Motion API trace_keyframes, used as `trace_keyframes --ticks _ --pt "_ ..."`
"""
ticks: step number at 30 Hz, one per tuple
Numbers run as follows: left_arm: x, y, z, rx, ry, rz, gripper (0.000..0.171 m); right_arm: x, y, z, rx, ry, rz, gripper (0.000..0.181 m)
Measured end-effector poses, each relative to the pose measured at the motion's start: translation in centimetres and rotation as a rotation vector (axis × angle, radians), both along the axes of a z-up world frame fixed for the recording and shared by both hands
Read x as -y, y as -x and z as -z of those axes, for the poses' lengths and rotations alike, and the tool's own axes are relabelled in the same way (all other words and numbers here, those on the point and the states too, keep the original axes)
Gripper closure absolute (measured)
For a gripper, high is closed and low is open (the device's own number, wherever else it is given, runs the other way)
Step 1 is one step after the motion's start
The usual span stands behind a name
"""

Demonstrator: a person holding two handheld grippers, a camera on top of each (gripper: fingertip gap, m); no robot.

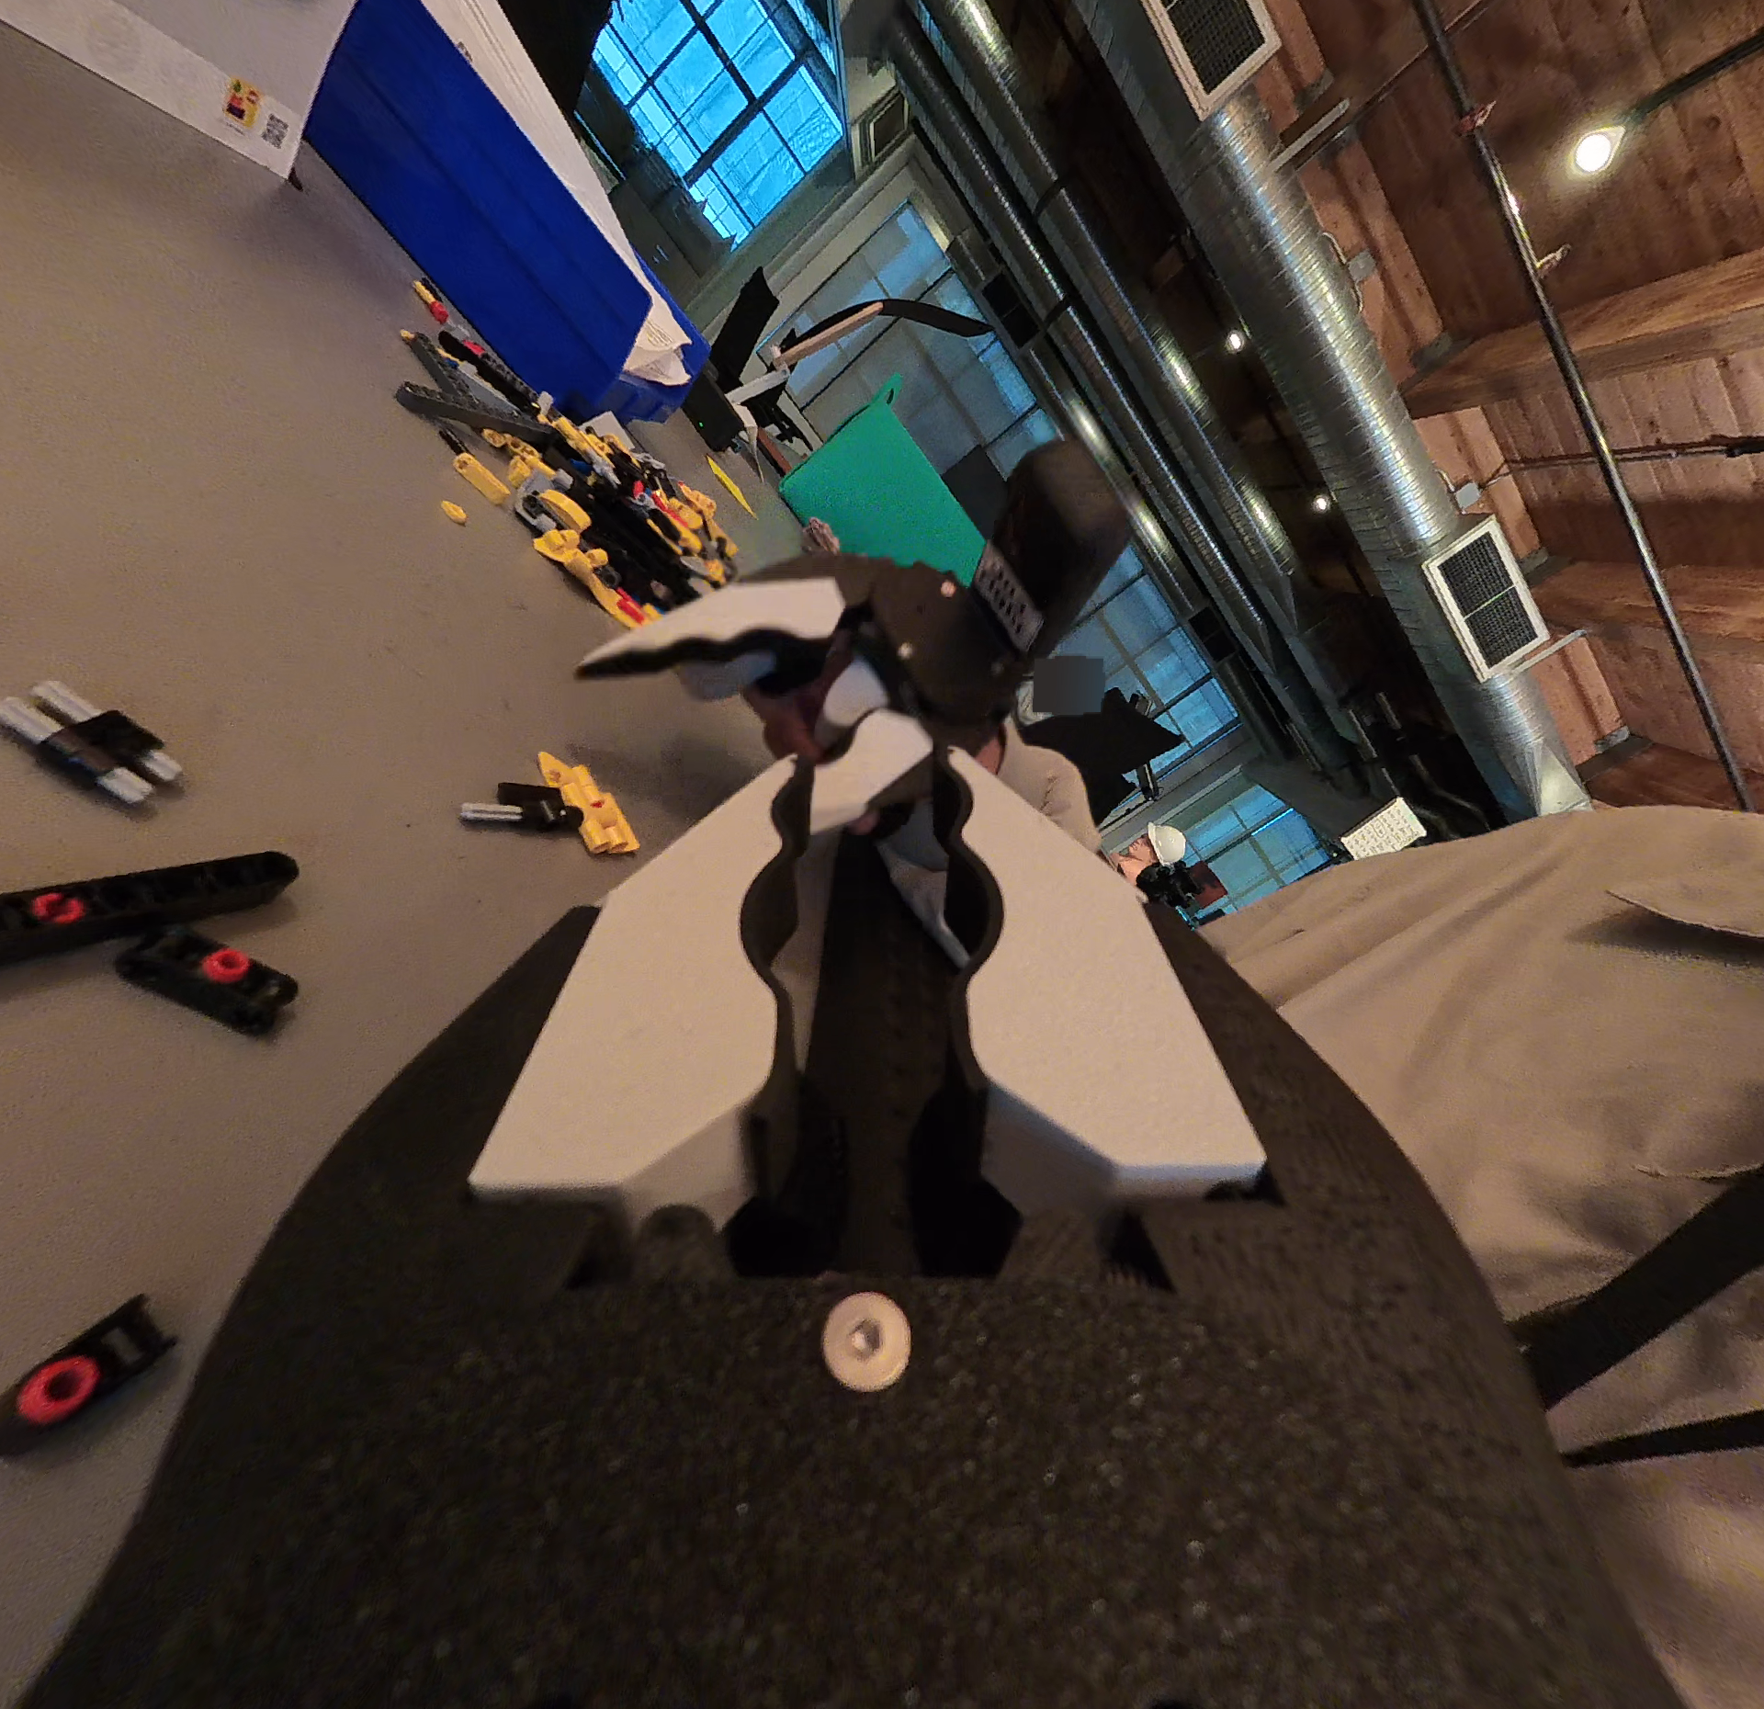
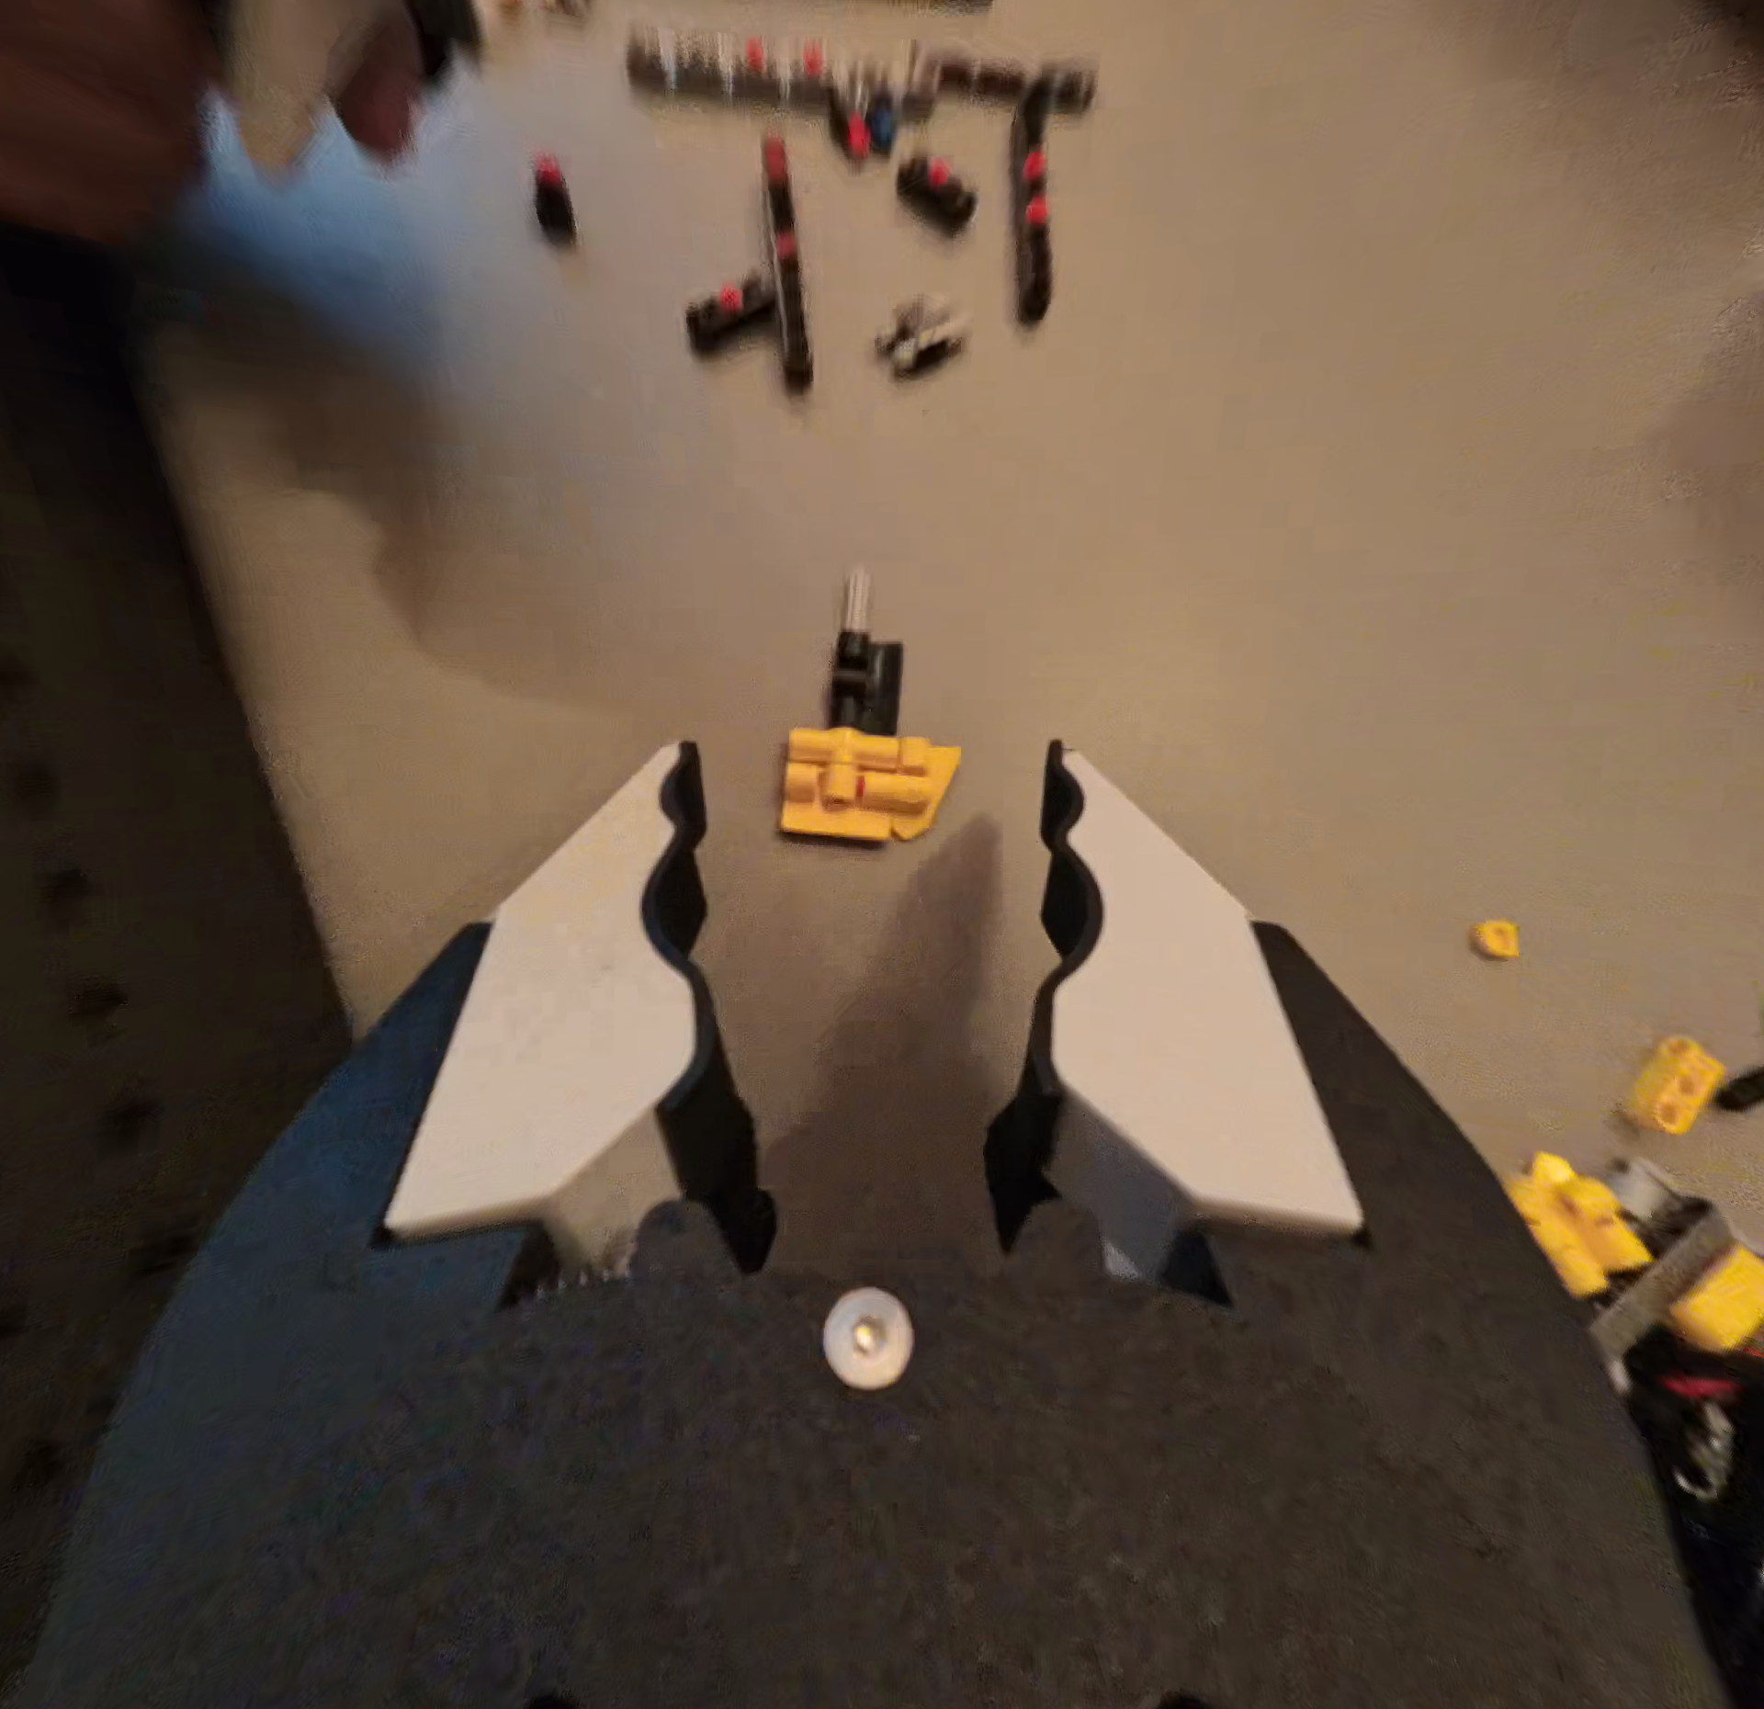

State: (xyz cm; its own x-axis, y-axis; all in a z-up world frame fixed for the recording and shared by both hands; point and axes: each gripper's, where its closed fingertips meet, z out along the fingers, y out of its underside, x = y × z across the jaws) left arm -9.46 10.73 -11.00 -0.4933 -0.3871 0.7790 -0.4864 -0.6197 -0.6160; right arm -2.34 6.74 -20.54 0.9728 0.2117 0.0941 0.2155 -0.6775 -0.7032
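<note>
My right gripper (image 2: pixel 869 756) is open and empty, low over the grey table (image 2: pixel 1336 613). Just past its fingertips lies a small yellow block assembly (image 2: pixel 864 785) joined to a black connector (image 2: pixel 867 680) with a grey axle. The same assembly shows in the left wrist view (image 1: pixel 582 799). My left gripper (image 1: pixel 873 785) is tilted and raised off the table, with its jaws nearly together. A dark textured strip (image 1: pixel 859 1043) fills the narrow gap and looks like a black part held between them. The right gripper (image 1: pixel 764 699) shows open just beyond the left one's tips.
Black beams with red pins lie on the table (image 1: pixel 143 899), (image 1: pixel 205 976), (image 2: pixel 783 260), (image 2: pixel 1031 203). A pile of yellow and black pieces (image 1: pixel 620 527) lies by a blue bin (image 1: pixel 477 193). More yellow pieces (image 2: pixel 1670 1090) lie at the right. A hand (image 2: pixel 95 88) is at top left. About 12 centimetres separates my left fingertips from my right.
</note>
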Motion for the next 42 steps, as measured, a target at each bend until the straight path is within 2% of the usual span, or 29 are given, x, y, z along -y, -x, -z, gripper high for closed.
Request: trace_keyframes --ticks 1,2,4,5,9,11,13,15,20,21,23,25,27,30,33,35,36,39,42 --pt "0.0 0.0 0.0 0.000 0.003 -0.001 0.147 0.0 0.0 1.2 0.042 0.044 -0.001 0.112" --pt "-0.1 0.0 0.0 -0.001 0.006 -0.002 0.147 -0.4 0.5 1.0 0.022 0.020 0.000 0.120" --pt "-0.1 0.0 0.0 -0.005 0.010 -0.003 0.147 -0.4 -0.1 1.3 0.045 0.028 0.026 0.147" --pt "-0.1 0.0 0.1 -0.009 0.010 -0.003 0.147 -0.5 -0.2 1.3 0.033 0.013 0.038 0.149" --pt "-0.1 -0.4 0.7 -0.044 -0.006 -0.012 0.147 -1.1 0.2 1.1 -0.060 -0.005 0.054 0.150" --pt "-0.5 -0.8 1.3 -0.074 -0.023 -0.044 0.147 -2.3 0.6 -0.5 -0.049 -0.097 0.063 0.150" --pt "-1.4 -1.4 2.1 -0.120 -0.036 -0.101 0.140 -3.7 1.5 -3.8 0.039 -0.285 0.048 0.151" --pt "-2.1 -1.6 2.2 -0.126 -0.038 -0.135 0.134 -4.6 2.3 -6.3 0.142 -0.401 0.070 0.151" --pt "-0.9 -1.1 1.1 -0.049 -0.076 -0.090 0.135 -6.3 5.5 -8.0 0.289 -0.506 0.037 0.150" --pt "-0.9 -1.0 0.8 -0.029 -0.079 -0.095 0.138 -6.6 6.1 -8.2 0.295 -0.524 0.030 0.150" --pt "-1.4 -1.0 0.7 -0.019 -0.097 -0.121 0.164 -6.8 7.1 -8.4 0.307 -0.541 0.004 0.150" --pt "-1.5 -0.9 0.8 -0.022 -0.107 -0.122 0.164 -6.8 7.1 -8.4 0.307 -0.542 0.006 0.150" --pt "-1.4 -0.9 1.0 -0.029 -0.118 -0.117 0.164 -6.7 7.2 -8.3 0.228 -0.543 0.012 0.150" --pt "-1.2 -0.3 -0.1 0.016 -0.052 -0.072 0.165 -4.9 7.1 -11.9 -0.054 -0.733 0.035 0.156" --pt "-0.4 0.5 -1.2 0.080 -0.045 -0.025 0.165 -4.2 6.2 -11.9 -0.518 -0.665 0.036 0.144" --pt "0.7 1.1 -1.8 0.123 -0.058 0.027 0.165 -3.9 7.7 -12.1 -0.838 -0.593 -0.070 0.144" --pt "1.2 1.2 -1.7 0.128 -0.085 0.041 0.165 -3.9 8.3 -12.1 -0.922 -0.554 -0.104 0.146" --pt "1.8 1.3 -1.6 0.139 -0.119 0.057 0.165 -3.9 9.0 -11.5 -0.978 -0.501 -0.136 0.172" --pt "1.7 1.1 -1.3 0.127 -0.137 0.043 0.165 -4.0 8.6 -11.1 -0.999 -0.472 -0.123 0.175"
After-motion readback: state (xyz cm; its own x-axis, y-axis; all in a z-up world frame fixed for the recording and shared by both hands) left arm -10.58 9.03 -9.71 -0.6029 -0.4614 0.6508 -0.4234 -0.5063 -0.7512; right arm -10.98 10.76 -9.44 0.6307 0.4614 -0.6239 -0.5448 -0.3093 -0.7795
